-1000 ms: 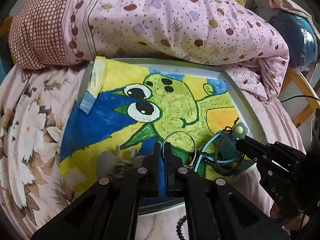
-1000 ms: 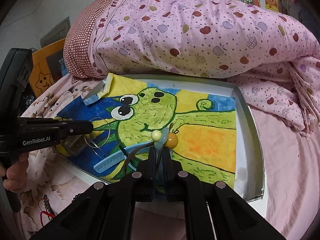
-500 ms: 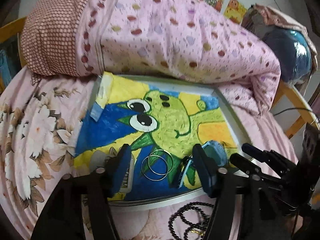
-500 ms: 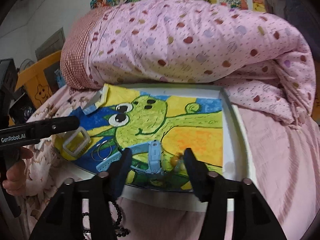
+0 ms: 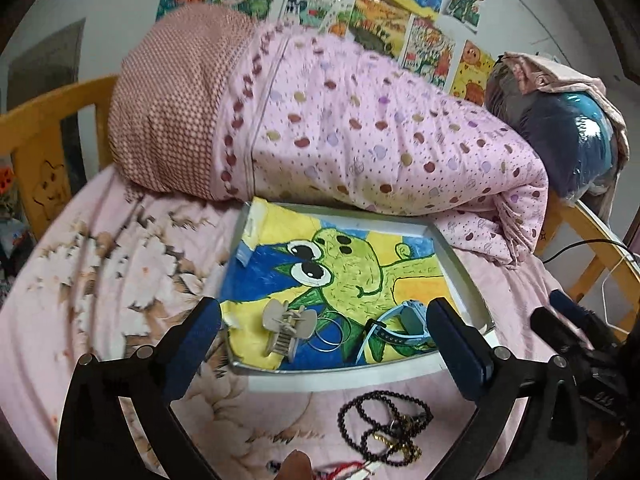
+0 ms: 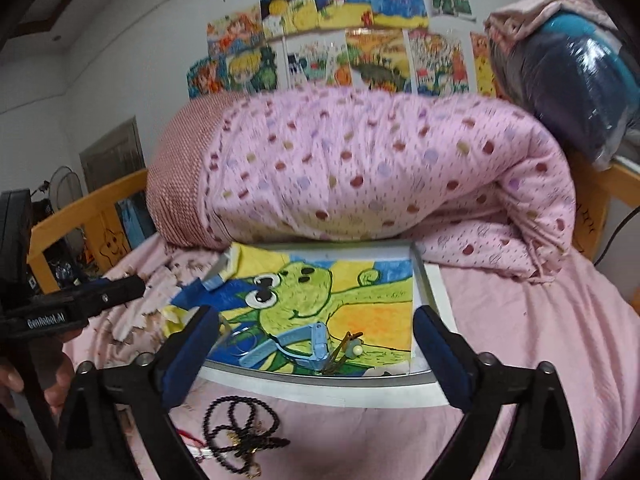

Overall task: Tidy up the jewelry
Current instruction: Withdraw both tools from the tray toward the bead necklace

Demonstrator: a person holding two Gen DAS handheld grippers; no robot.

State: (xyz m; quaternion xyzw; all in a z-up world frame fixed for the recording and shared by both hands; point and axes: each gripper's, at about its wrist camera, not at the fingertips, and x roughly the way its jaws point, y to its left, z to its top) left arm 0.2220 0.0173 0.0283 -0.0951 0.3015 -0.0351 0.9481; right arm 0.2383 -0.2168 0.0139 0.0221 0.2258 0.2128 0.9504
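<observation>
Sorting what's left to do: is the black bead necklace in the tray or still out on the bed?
Out. The black bead necklace lies bunched on the pink sheet, outside the tray's near rim.

My feeds show soft, even indoor light with faint shadows. The quilt [image 6: 360,168] smears with motion blur, glare sits on the plastic-wrapped bundle [image 6: 580,80], and fisheye bending darkens every corner.

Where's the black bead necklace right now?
The black bead necklace lies on the pink bedsheet just outside the tray's near edge, low in both wrist views, with a red cord beside it.
</observation>
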